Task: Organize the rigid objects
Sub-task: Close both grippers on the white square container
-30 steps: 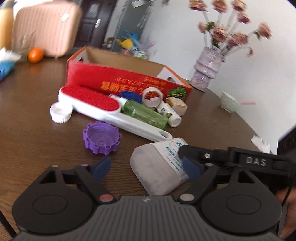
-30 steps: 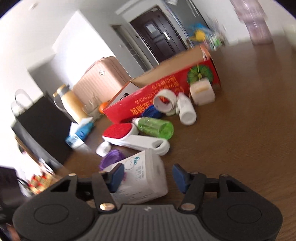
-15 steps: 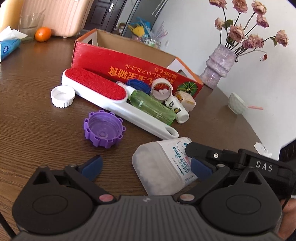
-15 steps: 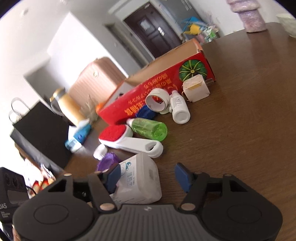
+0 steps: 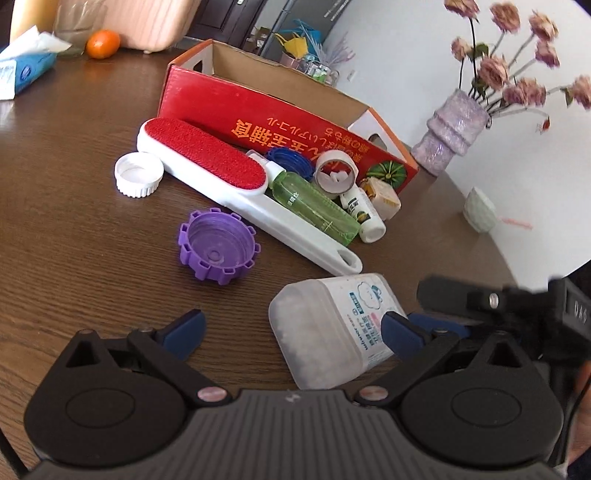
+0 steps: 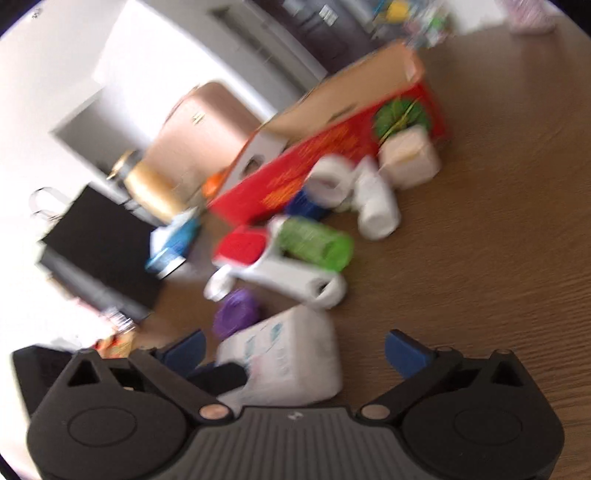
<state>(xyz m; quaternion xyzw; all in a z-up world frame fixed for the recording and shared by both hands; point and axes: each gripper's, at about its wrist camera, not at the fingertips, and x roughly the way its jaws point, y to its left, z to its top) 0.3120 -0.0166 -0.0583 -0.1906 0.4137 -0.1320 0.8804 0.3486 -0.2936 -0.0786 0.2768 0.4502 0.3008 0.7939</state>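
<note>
A white cotton-swab box (image 5: pixel 328 325) lies on its side on the brown table, between the open fingers of both grippers. My left gripper (image 5: pixel 291 334) is open, its right pad beside the box. My right gripper (image 6: pixel 295 349) is open with the same box (image 6: pixel 284 354) between its fingers; this view is blurred. Beyond lie a purple cap (image 5: pixel 218 245), a white cap (image 5: pixel 138 174), a red-and-white lint brush (image 5: pixel 236 188), a green bottle (image 5: pixel 314 206), a small white bottle (image 5: pixel 364 216), a tape roll (image 5: pixel 336 173) and a small cream box (image 5: pixel 384 195), all in front of an open red cardboard box (image 5: pixel 280 122).
A vase of flowers (image 5: pixel 450 133) and a small cup (image 5: pixel 478 210) stand at the right. An orange (image 5: pixel 102 43), a tissue pack (image 5: pixel 22 70) and a pink suitcase (image 5: pixel 147 18) are at the far left. The table edge curves at the right.
Both grippers have opened wider and shifted slightly around the swab box. The right wrist view is now blurred from motion. The objects on the table have not moved.
</note>
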